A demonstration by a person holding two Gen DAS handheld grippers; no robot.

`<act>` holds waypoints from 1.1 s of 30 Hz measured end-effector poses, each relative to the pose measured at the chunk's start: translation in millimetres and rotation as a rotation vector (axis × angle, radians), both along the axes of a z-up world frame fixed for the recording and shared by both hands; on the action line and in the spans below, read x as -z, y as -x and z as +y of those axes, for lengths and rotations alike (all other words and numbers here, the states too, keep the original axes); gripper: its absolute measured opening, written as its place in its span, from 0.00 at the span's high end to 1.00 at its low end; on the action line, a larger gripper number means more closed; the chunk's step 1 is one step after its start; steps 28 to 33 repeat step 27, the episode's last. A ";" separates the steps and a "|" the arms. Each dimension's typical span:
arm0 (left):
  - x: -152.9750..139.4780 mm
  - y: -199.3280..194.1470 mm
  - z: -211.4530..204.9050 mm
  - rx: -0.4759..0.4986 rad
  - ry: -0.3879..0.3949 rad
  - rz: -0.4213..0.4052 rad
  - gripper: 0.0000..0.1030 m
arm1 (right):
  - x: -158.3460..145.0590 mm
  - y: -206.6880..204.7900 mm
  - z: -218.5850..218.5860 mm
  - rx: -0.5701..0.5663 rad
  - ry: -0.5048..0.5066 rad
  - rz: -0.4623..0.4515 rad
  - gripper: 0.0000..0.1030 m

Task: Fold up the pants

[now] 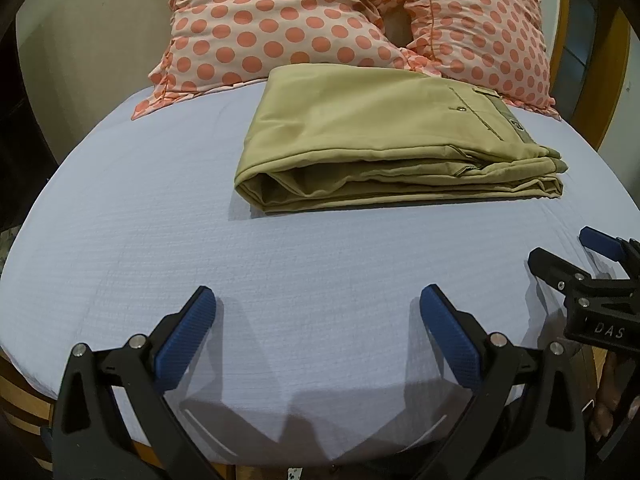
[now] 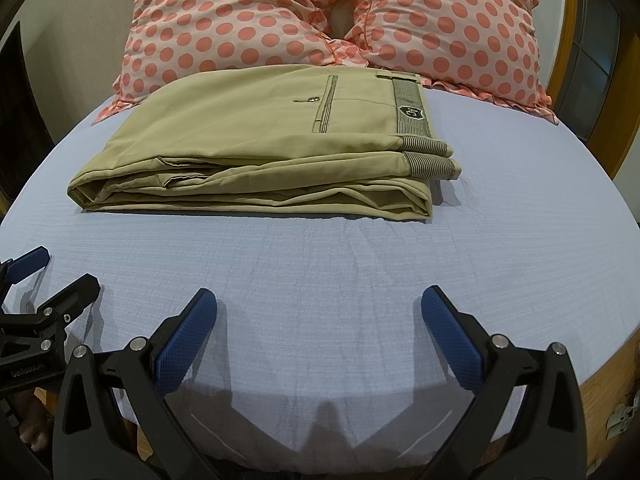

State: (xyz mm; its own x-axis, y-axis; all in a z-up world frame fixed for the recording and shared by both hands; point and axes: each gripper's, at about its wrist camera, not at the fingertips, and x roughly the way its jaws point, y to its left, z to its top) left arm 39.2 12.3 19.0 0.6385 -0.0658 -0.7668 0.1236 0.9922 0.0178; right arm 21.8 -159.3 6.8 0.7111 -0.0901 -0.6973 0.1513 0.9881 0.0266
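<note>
Where the ribbed pale-blue sheet (image 1: 160, 220) stretches smooth, the khaki pants (image 1: 380, 140) lie folded into a layered slab at twelve o'clock, touching the polka-dot frilled pillows (image 1: 260, 20). Both the left gripper (image 1: 318, 320) and right gripper (image 2: 319, 320) stand spread, empty, blue pads (image 1: 184, 344) textured. Only the right view shows the striped waistband badge (image 2: 411, 112).

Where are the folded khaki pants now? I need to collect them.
The folded khaki pants lie on the light blue sheet, just before the polka-dot pillows, beyond both open grippers.
</note>
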 end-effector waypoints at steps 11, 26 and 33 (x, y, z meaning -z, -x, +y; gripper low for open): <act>0.4 -0.2 -0.5 -0.011 0.001 0.006 0.02 | 0.4 0.0 0.0 -0.001 0.000 0.000 0.01; -0.2 -3.6 -1.8 -0.014 -0.005 0.028 0.02 | 0.2 -0.3 -0.1 0.000 0.000 -0.001 0.01; 0.0 -3.5 -2.1 -0.014 -0.006 0.030 0.02 | 0.1 -0.2 -0.2 0.000 0.000 -0.001 0.01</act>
